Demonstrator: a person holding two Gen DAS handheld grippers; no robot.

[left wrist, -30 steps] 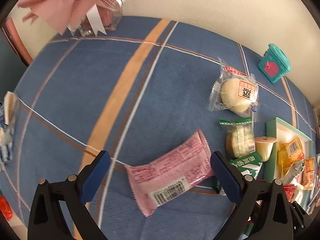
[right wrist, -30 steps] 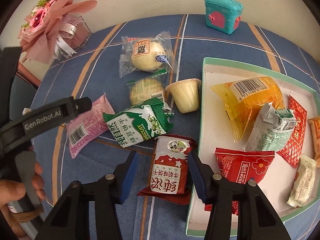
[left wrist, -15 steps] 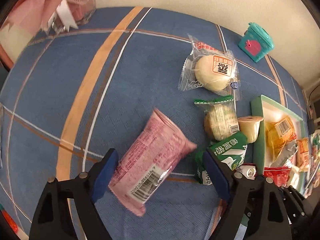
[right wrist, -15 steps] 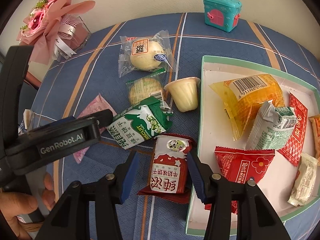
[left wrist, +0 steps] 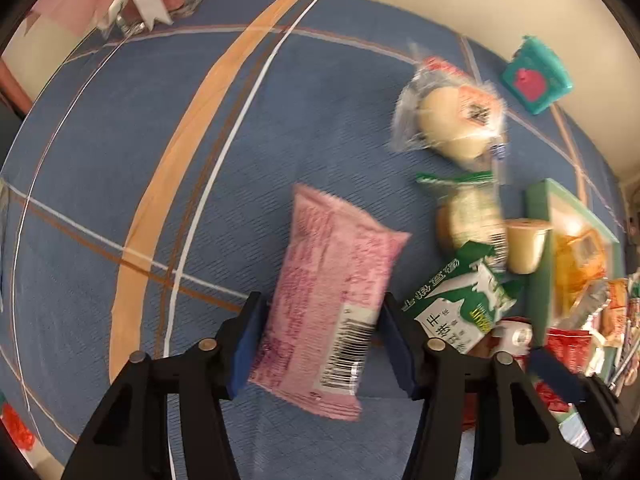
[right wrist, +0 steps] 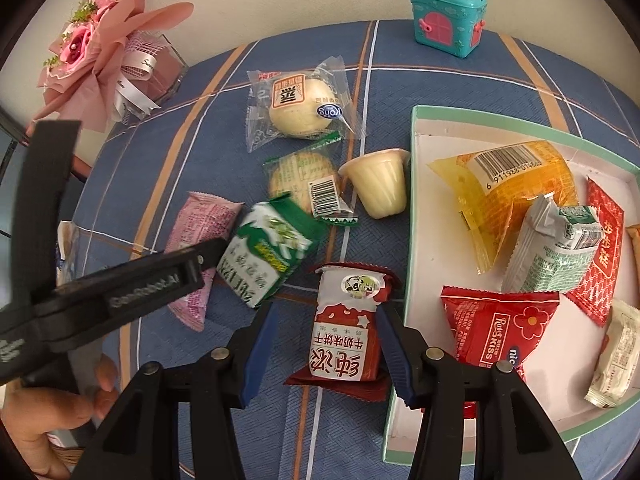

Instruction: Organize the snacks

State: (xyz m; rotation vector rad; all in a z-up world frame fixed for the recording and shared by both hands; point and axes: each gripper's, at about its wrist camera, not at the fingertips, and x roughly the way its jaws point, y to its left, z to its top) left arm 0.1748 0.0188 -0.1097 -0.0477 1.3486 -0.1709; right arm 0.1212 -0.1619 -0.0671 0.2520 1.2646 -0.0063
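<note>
My left gripper (left wrist: 322, 344) is shut on the pink snack packet (left wrist: 328, 292), with its blue pads pressing both sides near the barcode end. The packet also shows in the right wrist view (right wrist: 200, 232) behind the left gripper's arm. My right gripper (right wrist: 328, 356) is open, its jaws on either side of a red-and-white biscuit packet (right wrist: 346, 328) that lies on the cloth. A green-and-white biscuit packet (right wrist: 266, 250) lies beside it. The green-rimmed tray (right wrist: 416, 184) at right holds several wrapped snacks.
A wrapped bun (right wrist: 300, 106), a round cracker pack (right wrist: 304, 178) and a jelly cup (right wrist: 380, 182) lie on the blue plaid cloth (left wrist: 120, 120). A teal toy box (right wrist: 446, 18) and a pink bouquet (right wrist: 108, 56) stand at the back.
My left gripper has moved in on the pink packet and closed its jaws on it. The right gripper has stayed open around the red-and-white packet.
</note>
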